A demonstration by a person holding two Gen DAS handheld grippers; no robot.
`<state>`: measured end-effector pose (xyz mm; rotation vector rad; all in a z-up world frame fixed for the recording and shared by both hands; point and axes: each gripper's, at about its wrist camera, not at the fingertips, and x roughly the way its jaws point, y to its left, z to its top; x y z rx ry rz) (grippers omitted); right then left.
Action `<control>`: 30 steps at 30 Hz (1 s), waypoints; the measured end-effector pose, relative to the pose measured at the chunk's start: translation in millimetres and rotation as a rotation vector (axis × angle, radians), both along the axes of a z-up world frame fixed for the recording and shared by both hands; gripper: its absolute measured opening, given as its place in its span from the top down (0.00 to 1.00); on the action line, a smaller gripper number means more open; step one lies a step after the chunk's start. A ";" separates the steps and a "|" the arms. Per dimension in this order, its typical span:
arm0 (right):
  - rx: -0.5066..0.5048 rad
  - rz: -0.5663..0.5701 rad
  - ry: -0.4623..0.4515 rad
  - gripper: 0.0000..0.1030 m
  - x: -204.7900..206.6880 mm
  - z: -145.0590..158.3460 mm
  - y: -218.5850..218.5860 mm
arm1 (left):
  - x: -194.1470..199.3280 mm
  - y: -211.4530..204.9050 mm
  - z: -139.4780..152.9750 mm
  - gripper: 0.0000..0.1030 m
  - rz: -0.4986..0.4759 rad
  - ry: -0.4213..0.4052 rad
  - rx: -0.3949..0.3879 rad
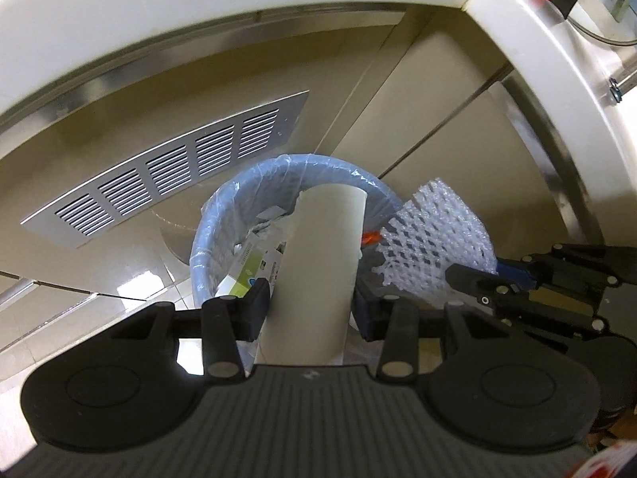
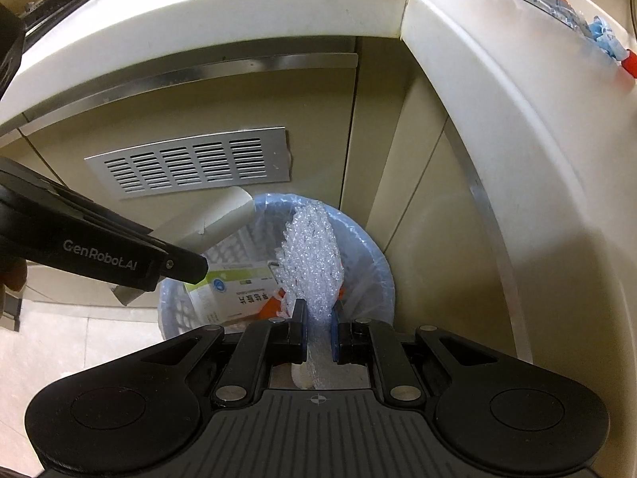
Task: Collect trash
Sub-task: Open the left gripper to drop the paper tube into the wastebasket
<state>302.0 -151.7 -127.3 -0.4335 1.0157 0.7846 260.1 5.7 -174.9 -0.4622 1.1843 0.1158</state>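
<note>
Left gripper (image 1: 310,306) clamps the tube (image 1: 318,263), tilted down over the bin (image 1: 223,219) so it drops inside. Right gripper (image 2: 318,334), jaws nearly together, pinches the foam net (image 2: 312,259) above the same opening (liner already holds a carton (image 2: 227,290)). Right view shows litter (image 2: 557,4) left on the counter (image 2: 477,79); left view shows the net's mesh spread.

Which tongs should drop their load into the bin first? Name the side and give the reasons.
Probably right. The right tongs hold the foam net directly over the bin. The left tongs hold the cardboard tube, whose end points past the bin's far rim.
</note>
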 end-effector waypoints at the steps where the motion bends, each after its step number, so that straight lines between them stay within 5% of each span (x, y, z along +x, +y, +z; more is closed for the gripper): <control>1: -0.002 0.002 -0.001 0.89 0.1 -0.6 0.6 | 0.0 0.1 -1.5 0.61 0.003 0.003 0.000; 19: -0.001 0.015 0.026 0.89 5.7 -9.4 4.5 | 9.3 -0.3 -6.7 0.61 0.024 0.003 0.003; 23: 0.002 0.018 0.029 0.89 5.8 -10.9 4.5 | 10.7 3.1 -5.1 0.34 0.050 -0.023 -0.016; 30: 0.006 0.022 0.033 0.89 7.1 -11.7 5.3 | 0.1 6.2 0.2 0.34 0.047 -0.026 0.015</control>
